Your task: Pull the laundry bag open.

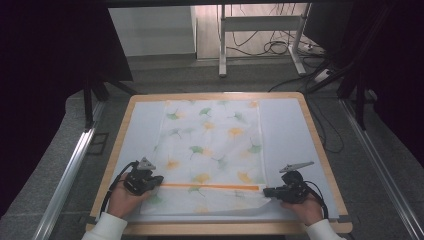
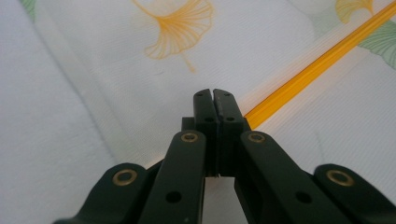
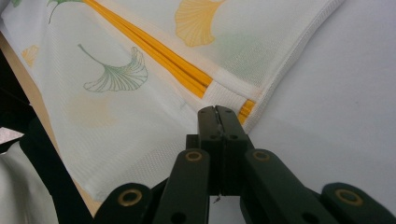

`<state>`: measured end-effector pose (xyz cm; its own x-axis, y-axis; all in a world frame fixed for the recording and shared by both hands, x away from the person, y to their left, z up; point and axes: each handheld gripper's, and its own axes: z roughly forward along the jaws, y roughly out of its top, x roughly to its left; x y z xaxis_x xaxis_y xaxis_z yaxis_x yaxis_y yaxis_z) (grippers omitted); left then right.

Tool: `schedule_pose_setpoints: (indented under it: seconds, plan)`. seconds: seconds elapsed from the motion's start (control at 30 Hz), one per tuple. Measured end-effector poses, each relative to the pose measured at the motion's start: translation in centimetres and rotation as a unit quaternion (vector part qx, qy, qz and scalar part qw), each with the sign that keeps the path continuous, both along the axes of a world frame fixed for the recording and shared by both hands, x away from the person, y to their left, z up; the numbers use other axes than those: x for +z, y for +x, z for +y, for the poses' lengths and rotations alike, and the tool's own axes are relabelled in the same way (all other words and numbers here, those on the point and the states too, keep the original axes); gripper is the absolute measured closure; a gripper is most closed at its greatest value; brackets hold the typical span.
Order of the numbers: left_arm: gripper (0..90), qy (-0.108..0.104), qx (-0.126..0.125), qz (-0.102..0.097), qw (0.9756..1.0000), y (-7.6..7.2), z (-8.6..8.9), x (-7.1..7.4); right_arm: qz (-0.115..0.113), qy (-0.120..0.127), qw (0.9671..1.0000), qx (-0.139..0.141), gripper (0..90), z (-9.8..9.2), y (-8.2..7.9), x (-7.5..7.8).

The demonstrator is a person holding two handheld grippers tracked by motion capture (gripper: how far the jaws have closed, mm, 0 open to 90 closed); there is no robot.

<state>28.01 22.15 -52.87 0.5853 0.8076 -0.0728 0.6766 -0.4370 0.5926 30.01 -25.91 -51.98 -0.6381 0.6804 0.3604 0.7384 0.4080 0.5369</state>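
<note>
A white mesh bag (image 1: 210, 145) printed with yellow and green ginkgo leaves lies flat on the table, with an orange zipper (image 1: 210, 186) running across its near end. My left gripper (image 1: 159, 181) is shut, its tips at the zipper's left end. In the left gripper view the shut jaws (image 2: 214, 93) lie over the bag (image 2: 140, 84) where the zipper (image 2: 308, 74) starts. My right gripper (image 1: 266, 191) is shut at the bag's right edge. Its tips (image 3: 216, 109) touch the white hem at the zipper's (image 3: 159, 56) end. I cannot tell whether either pinches fabric.
A white mat (image 1: 285, 130) covers the wooden table, whose rim (image 1: 320, 150) shows all round. Metal rails (image 1: 70, 170) run along both sides on the floor. Beyond the far edge stand a metal frame (image 1: 222, 45) and loose cables (image 1: 280, 47).
</note>
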Motion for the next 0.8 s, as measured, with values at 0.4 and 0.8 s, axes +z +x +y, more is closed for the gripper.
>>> schedule_pose_setpoints:
  seconds: [0.4, 0.8]
  plan:
    - [90.0, 0.008, 0.019, -0.003, 0.9998, -0.4, 1.7, 0.0, -0.002, -0.002, 1.0, 0.001, 89.9, 0.0, 0.0, 0.0]
    - [90.0, -0.013, 0.029, 0.005, 0.9995, -0.6, 2.8, 0.0, -0.003, -0.002, 1.0, 0.001, 89.8, 0.0, 0.0, 0.0]
